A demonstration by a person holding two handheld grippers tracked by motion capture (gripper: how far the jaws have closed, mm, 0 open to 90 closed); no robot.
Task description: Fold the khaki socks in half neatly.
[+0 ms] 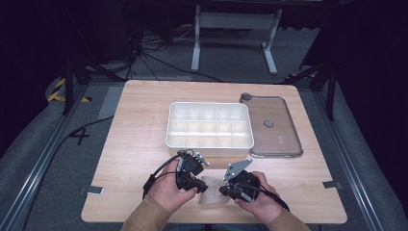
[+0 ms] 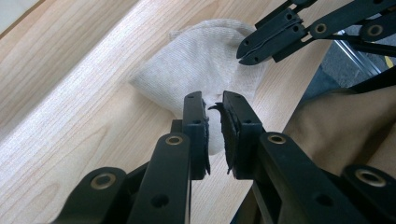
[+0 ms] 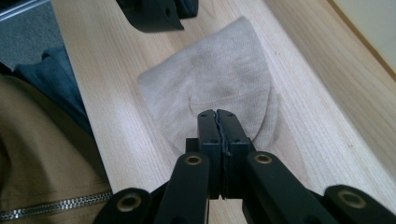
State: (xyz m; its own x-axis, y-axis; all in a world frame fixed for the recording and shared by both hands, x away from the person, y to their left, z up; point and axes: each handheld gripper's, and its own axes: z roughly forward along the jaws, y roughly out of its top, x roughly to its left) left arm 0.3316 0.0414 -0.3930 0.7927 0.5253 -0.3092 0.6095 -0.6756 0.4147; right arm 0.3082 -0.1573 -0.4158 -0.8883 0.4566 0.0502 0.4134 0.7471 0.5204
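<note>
A small beige knitted cloth [image 1: 211, 191] lies crumpled on the wooden table near its front edge, between the two grippers. In the left gripper view my left gripper [image 2: 214, 109] hovers at one end of the cloth [image 2: 205, 60], jaws a narrow gap apart, pale fabric showing through the gap and not pressed by the pads. My right gripper [image 3: 218, 122] is shut, its tips lying on the near edge of the cloth [image 3: 215, 79]. I cannot tell whether fabric is pinched. The right gripper [image 2: 250, 49] touches the cloth's far edge in the left gripper view.
A white compartment tray [image 1: 169, 126] stands mid-table just beyond the hands. A clear lid [image 1: 281, 137] with a small knob lies to the right of it. Tan sleeves come in at the table's front edge [image 1: 211, 222].
</note>
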